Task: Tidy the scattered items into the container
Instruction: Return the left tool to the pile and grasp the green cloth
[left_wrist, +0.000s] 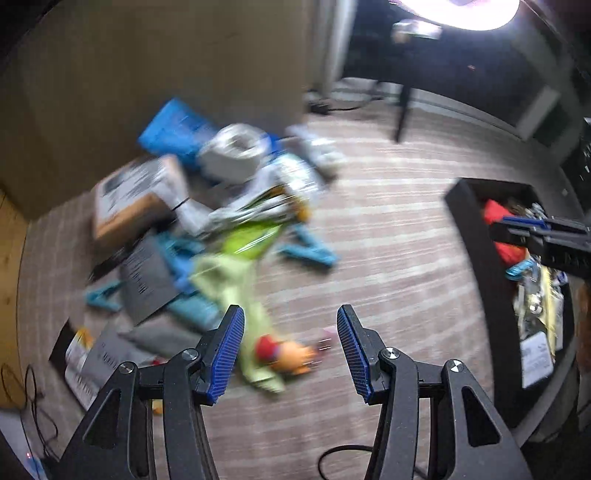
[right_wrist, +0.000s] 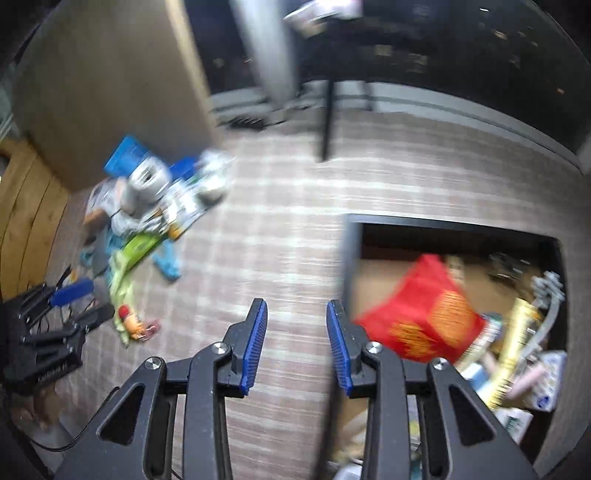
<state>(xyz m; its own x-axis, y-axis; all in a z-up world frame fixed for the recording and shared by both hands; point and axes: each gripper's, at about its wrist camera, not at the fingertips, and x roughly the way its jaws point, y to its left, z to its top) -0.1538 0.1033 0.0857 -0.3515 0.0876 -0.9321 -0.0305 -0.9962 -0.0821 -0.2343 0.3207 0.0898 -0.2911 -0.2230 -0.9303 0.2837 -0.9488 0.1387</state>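
A heap of scattered items (left_wrist: 207, 206) lies on the striped carpet: boxes, blue hangers, a green packet, a pale green cloth. A small red and orange toy (left_wrist: 284, 352) lies just ahead of my left gripper (left_wrist: 290, 350), which is open and empty above the carpet. The dark container (right_wrist: 458, 236) stands to the right with a red bag (right_wrist: 424, 310) and other items inside. My right gripper (right_wrist: 295, 343) is open and empty, over the carpet at the container's left wall. It also shows in the left wrist view (left_wrist: 517, 229) above the container (left_wrist: 476, 251). Both views are blurred.
A brown cabinet wall (left_wrist: 147, 66) stands behind the heap. A dark table leg (left_wrist: 402, 110) stands at the back. A black cable (left_wrist: 37, 398) lies at the left. Open carpet (left_wrist: 388, 240) lies between heap and container.
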